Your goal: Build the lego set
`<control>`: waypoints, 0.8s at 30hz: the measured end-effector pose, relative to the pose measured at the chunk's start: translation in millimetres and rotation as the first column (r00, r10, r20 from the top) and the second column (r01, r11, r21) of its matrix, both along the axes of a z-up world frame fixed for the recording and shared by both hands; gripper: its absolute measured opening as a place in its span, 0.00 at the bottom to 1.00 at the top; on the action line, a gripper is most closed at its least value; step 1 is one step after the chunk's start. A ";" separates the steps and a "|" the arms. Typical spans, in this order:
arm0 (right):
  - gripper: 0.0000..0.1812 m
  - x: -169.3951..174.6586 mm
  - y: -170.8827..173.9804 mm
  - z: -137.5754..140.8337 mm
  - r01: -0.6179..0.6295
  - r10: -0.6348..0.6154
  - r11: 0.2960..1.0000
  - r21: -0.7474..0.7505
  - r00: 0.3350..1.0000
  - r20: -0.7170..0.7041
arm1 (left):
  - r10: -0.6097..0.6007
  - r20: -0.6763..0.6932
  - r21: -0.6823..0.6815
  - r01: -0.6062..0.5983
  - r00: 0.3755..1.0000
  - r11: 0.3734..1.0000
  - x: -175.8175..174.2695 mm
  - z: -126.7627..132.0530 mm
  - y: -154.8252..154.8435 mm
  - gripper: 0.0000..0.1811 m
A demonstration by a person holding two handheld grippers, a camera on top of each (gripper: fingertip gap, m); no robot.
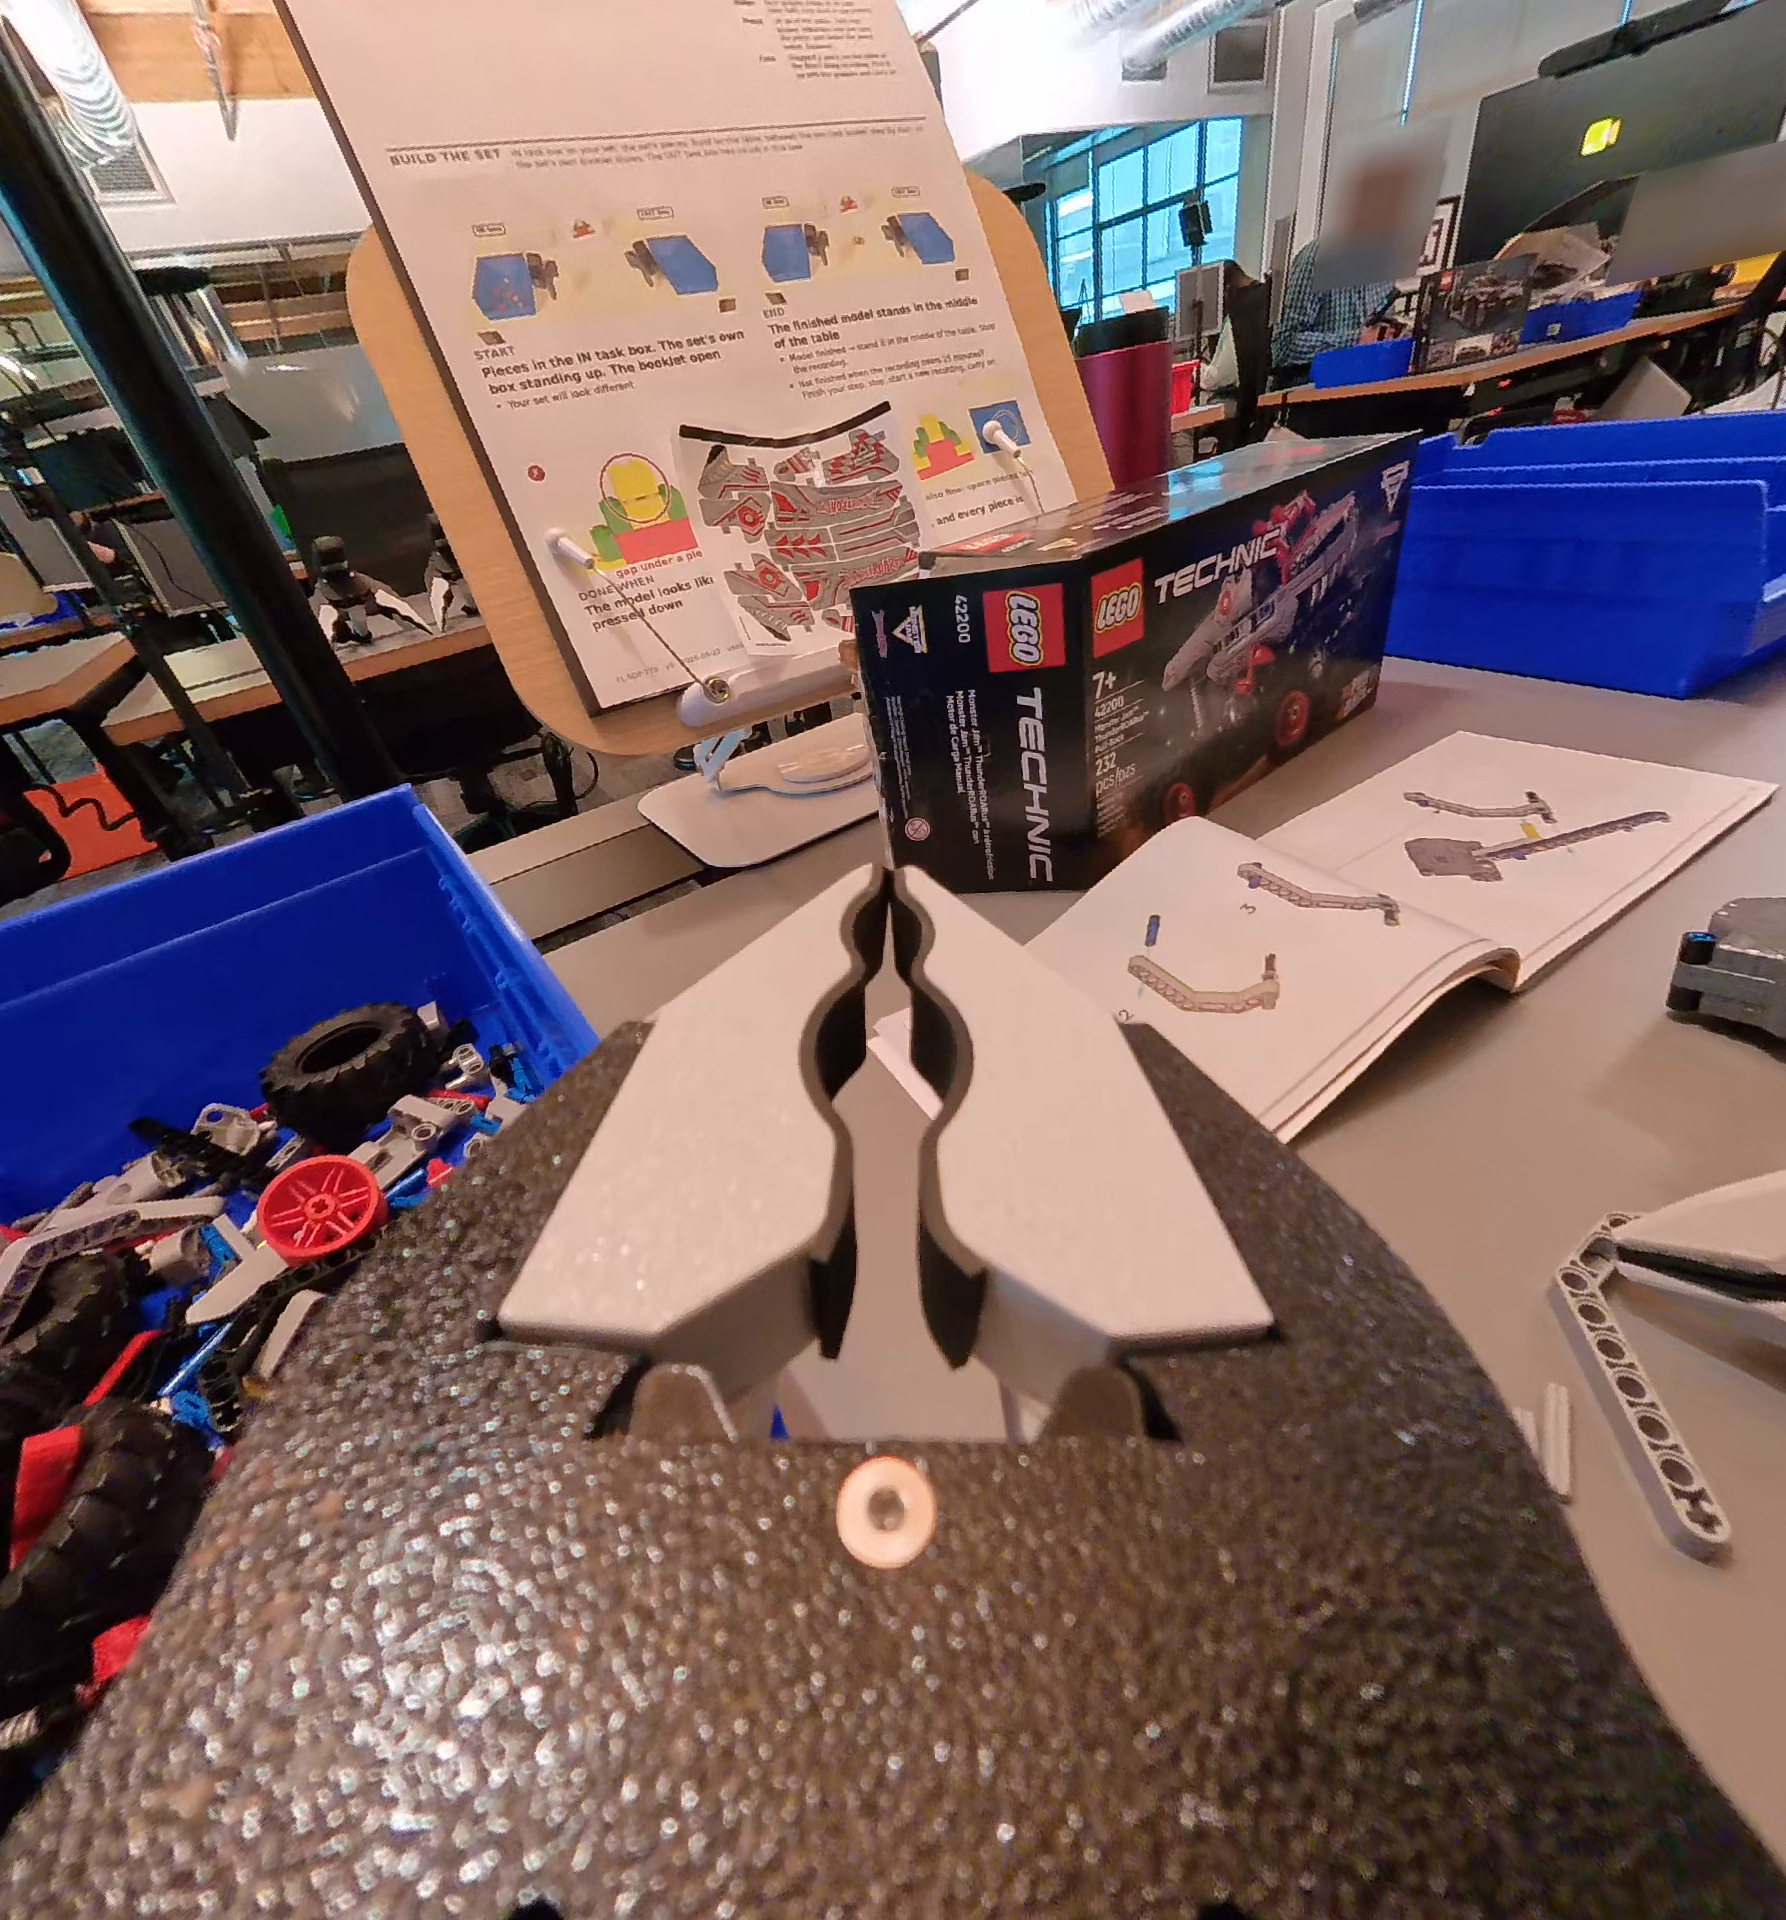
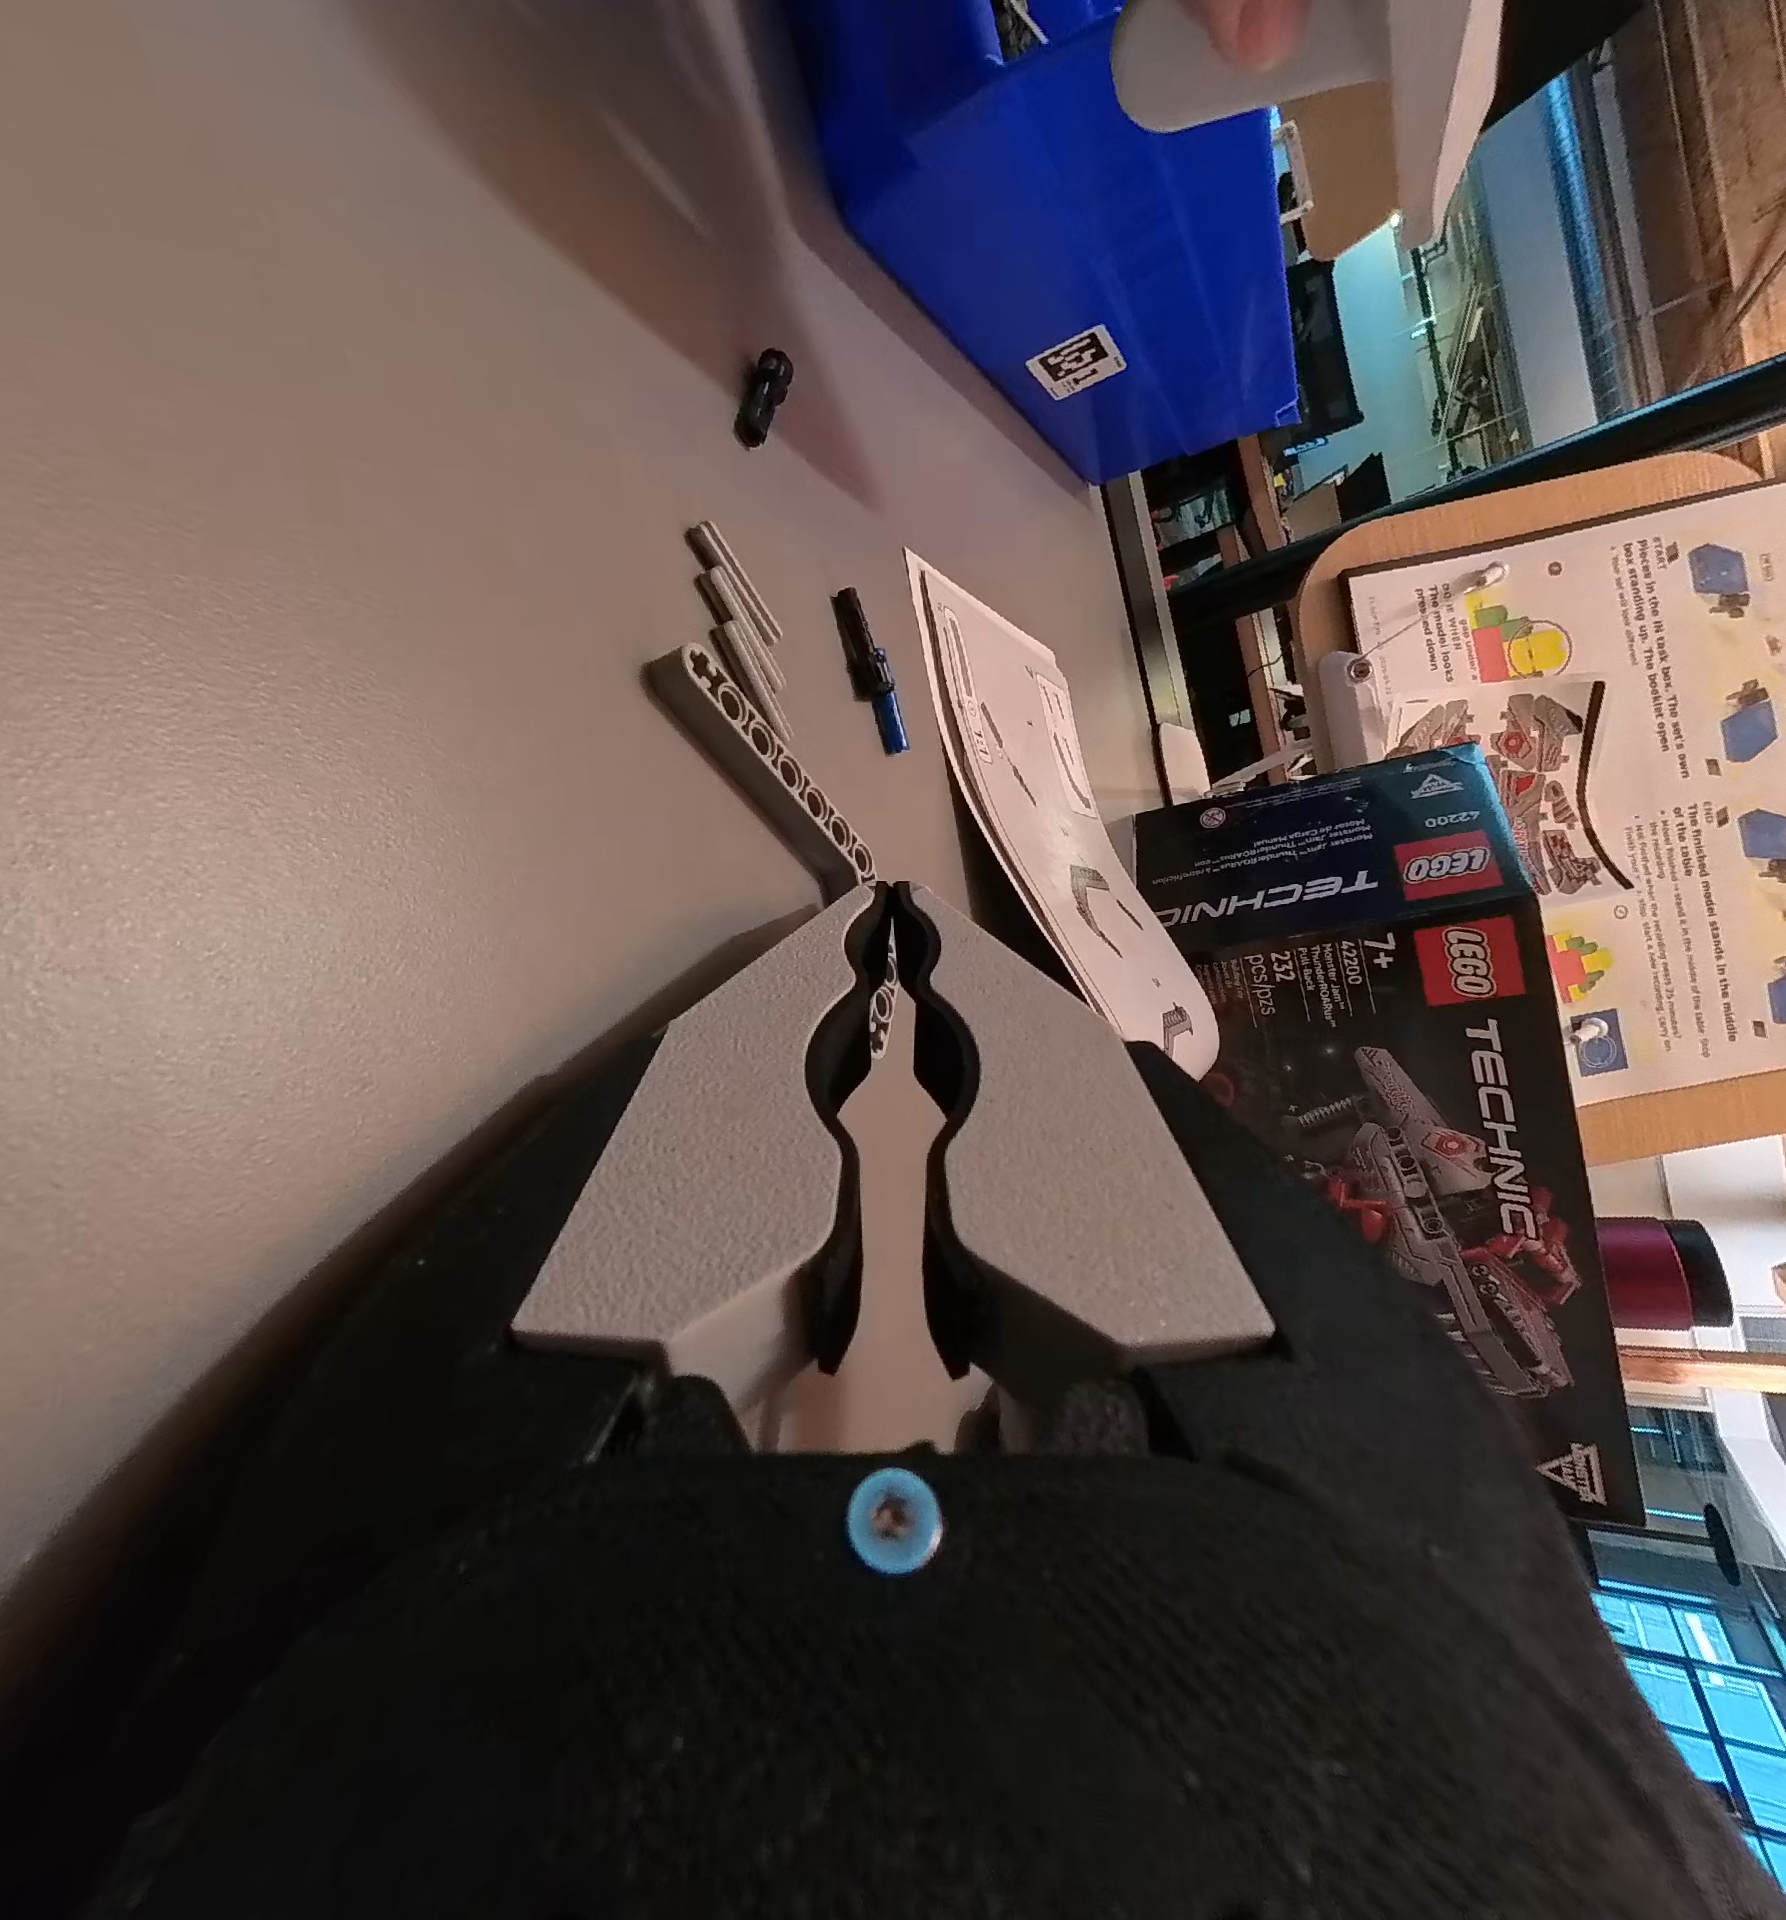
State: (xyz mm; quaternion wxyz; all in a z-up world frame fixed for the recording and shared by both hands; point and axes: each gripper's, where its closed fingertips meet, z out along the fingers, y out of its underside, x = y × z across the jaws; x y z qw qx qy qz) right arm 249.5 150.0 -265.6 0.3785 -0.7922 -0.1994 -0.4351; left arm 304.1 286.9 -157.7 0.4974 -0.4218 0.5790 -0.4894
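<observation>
While my left hand-held gripper hovers pressed together and empty near the blue bin, my right hand-held gripper pinches the grey angled beam lying on the surface.

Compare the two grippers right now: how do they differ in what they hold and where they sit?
The right gripper is shut on the grey angled beam at the tabletop; the left gripper is shut on nothing. The left gripper sits above the table beside the blue parts bin; the right is rolled sideways. Both have grey fingers.
</observation>
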 end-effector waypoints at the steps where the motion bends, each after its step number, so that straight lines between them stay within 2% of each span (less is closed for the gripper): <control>1: 0.00 0.1 0.0 0.0 0.000 0.000 1.000 0.000 1.000 0.000 | -0.002 -0.001 -0.002 0.002 1.000 1.000 0.1 -0.1 -0.4 0.00; 7: 0.00 1.0 0.7 -0.1 0.001 -0.001 1.000 0.002 1.000 -0.005 | -0.037 -0.039 -0.007 0.036 0.999 0.999 1.2 -6.3 -6.4 0.00; 11: 0.00 1.1 1.3 -0.3 -0.001 0.001 1.000 0.003 1.000 -0.008 | -0.163 -0.150 0.022 0.168 0.975 0.986 -0.6 -23.5 -25.9 0.00; 15: 0.00 2.2 1.7 -0.2 0.000 0.000 1.000 0.006 1.000 -0.017 | -0.349 -0.297 0.119 0.397 0.889 0.910 -18.8 -44.2 -54.8 0.01; 17: 0.00 2.3 1.9 -0.4 -0.001 0.001 1.000 0.006 1.000 -0.015 | -0.394 -0.404 0.145 0.483 0.826 0.864 -28.9 -62.8 -64.4 0.02; 21: 0.00 2.0 2.4 -0.3 -0.004 0.004 1.000 0.005 1.000 -0.007 | -0.382 -0.599 0.166 0.576 0.704 0.800 -43.4 -103.7 -71.4 0.03; 24: 0.00 2.0 2.7 -0.6 -0.004 0.004 1.000 0.004 1.000 -0.005 | -0.353 -0.646 0.200 0.596 0.677 0.777 -46.6 -115.5 -71.5 0.04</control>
